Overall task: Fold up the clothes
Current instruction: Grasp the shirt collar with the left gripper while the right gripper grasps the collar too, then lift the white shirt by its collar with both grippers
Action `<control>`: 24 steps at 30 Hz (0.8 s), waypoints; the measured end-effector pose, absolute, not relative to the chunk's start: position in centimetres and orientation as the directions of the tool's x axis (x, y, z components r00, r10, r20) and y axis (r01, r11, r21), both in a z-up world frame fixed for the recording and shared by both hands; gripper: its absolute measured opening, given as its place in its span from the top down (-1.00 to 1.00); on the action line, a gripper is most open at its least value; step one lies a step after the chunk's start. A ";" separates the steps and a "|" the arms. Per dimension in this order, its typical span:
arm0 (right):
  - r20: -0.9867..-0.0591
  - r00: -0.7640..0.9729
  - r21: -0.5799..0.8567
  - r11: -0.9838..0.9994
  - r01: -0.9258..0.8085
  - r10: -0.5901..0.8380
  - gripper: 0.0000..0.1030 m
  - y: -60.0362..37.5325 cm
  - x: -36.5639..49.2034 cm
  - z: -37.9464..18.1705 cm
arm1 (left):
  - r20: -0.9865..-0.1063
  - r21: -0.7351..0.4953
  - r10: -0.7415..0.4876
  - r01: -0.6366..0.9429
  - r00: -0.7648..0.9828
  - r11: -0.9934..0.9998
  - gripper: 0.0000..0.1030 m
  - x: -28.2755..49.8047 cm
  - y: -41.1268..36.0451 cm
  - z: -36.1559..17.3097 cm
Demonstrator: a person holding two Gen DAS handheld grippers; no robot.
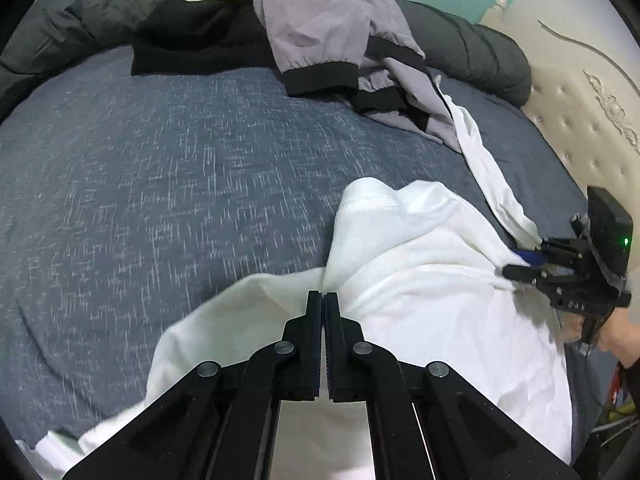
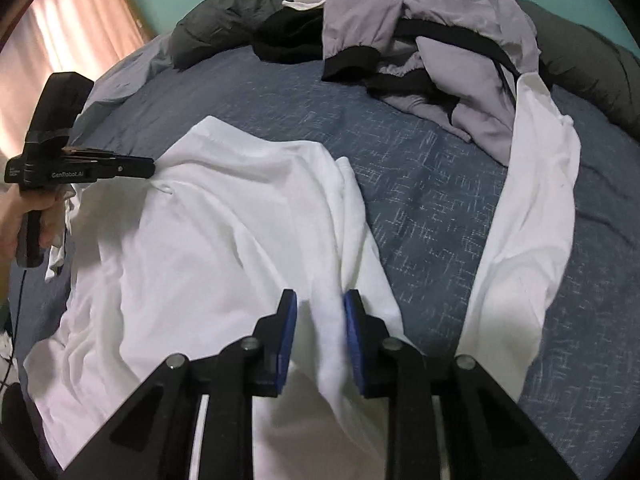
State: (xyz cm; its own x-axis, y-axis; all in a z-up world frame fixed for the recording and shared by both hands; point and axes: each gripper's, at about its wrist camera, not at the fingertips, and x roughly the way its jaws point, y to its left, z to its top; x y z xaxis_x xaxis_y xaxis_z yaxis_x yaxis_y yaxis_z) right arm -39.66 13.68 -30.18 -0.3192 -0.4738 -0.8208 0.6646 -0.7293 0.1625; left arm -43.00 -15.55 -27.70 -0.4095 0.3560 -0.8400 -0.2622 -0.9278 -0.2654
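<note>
The right gripper (image 2: 320, 300) stands with jaws apart astride a raised ridge of the white shirt (image 2: 224, 216) on the blue bedspread (image 2: 420, 168). The left gripper (image 2: 150, 168) touches the shirt's left edge, jaws together.

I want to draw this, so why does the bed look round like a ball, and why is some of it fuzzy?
Both views: the fisheye lens bends the flat blue bed cover into a dome with dark corners. Left wrist view: the white shirt and the cover look slightly smeared, like motion blur, while the left tool stays sharp. Right wrist view: the curtain glows brightly.
</note>
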 end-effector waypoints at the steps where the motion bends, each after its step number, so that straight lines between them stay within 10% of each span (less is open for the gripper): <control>1: -0.809 -0.343 0.157 -0.739 0.655 -0.476 0.53 13.9 -39.7 -29.6 | -0.840 -0.262 0.355 -0.266 -0.410 -0.928 0.98 -42.7 -15.6 -27.6; 22: -0.842 -0.329 0.153 -0.774 0.614 -0.427 0.50 7.1 -45.8 -31.2 | -0.817 -0.301 0.392 -0.268 -0.423 -0.915 0.98 -41.1 -15.9 -27.9; 24: -0.844 -0.315 0.167 -0.770 0.616 -0.435 0.80 7.2 -45.9 -31.4 | -0.814 -0.304 0.396 -0.269 -0.424 -0.914 0.98 -41.0 -15.9 -28.0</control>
State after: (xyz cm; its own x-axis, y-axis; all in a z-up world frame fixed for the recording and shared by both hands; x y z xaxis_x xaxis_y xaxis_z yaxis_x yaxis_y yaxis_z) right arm -45.95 7.17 -31.39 -0.3150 -0.4350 -0.8435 0.6164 -0.7696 0.1666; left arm -41.04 -15.87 -27.98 -0.4242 0.3962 -0.8143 -0.2692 -0.9137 -0.3043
